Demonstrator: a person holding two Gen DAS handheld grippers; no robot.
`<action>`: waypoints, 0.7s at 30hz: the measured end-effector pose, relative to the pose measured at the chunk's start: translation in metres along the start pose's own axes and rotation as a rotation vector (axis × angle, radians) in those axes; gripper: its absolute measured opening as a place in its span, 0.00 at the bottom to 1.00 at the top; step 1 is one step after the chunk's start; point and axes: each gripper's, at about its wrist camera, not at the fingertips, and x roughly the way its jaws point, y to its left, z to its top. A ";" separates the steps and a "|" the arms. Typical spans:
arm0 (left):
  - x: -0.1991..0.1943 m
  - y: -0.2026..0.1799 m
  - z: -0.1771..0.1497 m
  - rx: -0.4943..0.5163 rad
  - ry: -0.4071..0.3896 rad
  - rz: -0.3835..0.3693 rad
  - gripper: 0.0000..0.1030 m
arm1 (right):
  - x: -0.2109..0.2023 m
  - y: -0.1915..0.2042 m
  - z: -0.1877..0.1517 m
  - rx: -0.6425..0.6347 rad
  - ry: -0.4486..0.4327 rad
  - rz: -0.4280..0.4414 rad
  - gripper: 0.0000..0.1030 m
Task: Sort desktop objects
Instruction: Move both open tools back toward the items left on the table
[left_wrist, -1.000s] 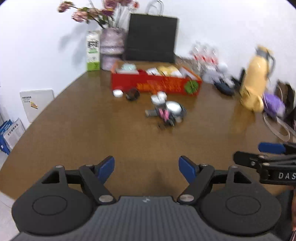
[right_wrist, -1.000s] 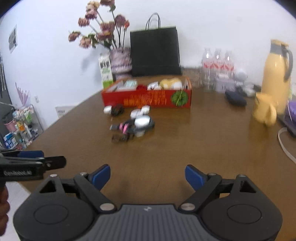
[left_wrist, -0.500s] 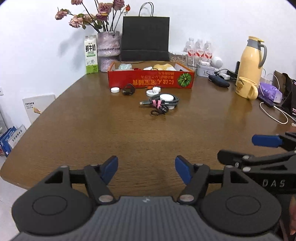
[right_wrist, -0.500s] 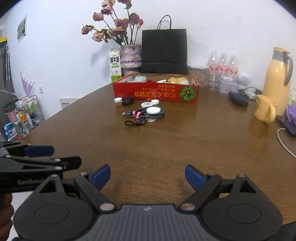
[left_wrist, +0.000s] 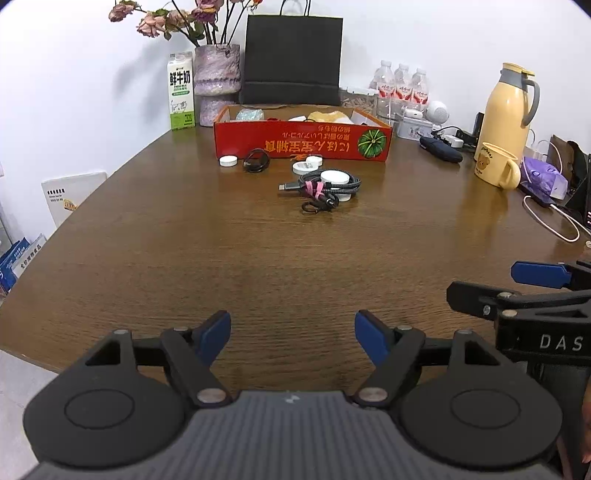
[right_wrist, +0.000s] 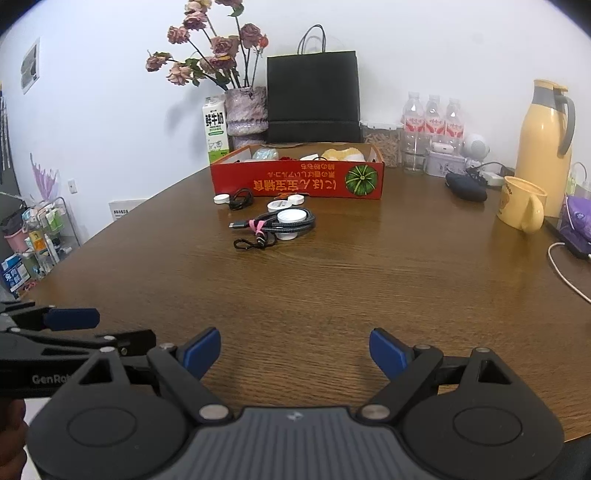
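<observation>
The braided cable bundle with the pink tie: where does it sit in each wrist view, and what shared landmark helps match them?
Left wrist view: the braided cable bundle lies on the table, slightly right of centre in the upper half.
Right wrist view: the bundle lies just left of centre, upper middle.
Shared landmark: the red cardboard box stands just behind it in both views.

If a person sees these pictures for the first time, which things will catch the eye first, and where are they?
The bright red cardboard box with a green pumpkin picture stands at the far middle of the brown wooden table, a coiled grey braided cable lying in front of it. At the far right stands a tall yellow thermos jug. Nearest, the right gripper hangs empty, jaws wide.
</observation>
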 end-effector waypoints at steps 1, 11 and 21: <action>0.002 0.001 0.000 -0.003 0.004 0.000 0.74 | 0.002 -0.001 0.000 0.005 0.002 -0.001 0.85; 0.028 0.010 0.009 -0.030 0.039 0.008 0.75 | 0.027 -0.011 0.010 0.022 0.023 -0.015 0.85; 0.061 0.045 0.049 -0.058 0.019 0.037 0.76 | 0.073 -0.017 0.039 0.004 0.034 -0.015 0.85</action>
